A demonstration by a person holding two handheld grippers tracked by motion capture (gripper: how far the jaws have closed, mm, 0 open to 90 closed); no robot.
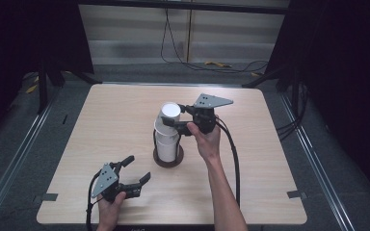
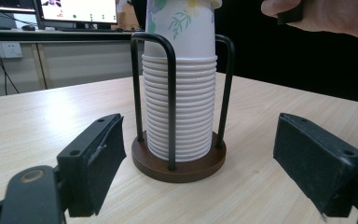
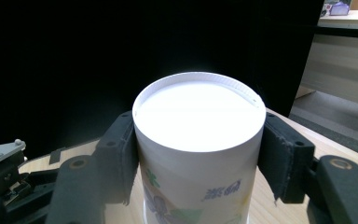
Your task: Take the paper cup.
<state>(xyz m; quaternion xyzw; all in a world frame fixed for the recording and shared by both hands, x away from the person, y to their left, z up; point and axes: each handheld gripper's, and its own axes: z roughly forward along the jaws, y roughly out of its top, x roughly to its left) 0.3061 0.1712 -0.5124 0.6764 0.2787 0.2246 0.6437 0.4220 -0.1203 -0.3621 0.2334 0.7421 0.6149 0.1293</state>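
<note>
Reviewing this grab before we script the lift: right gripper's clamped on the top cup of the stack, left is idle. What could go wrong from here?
1. The right gripper squeezes the thin paper top cup; the wall may dent or slip out.
2. The cups nest tightly in the stack, so a lift may drag several up together.
3. The left gripper sits open, away from the holder; with nothing steadying it, the holder may tip or rise with the cups.

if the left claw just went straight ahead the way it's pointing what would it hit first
Most likely the cup holder: its brown base and black wire posts sit dead ahead between the open left claw. The cup stack stands inside those posts. The table between looks free, though depth is hard to judge.
</note>
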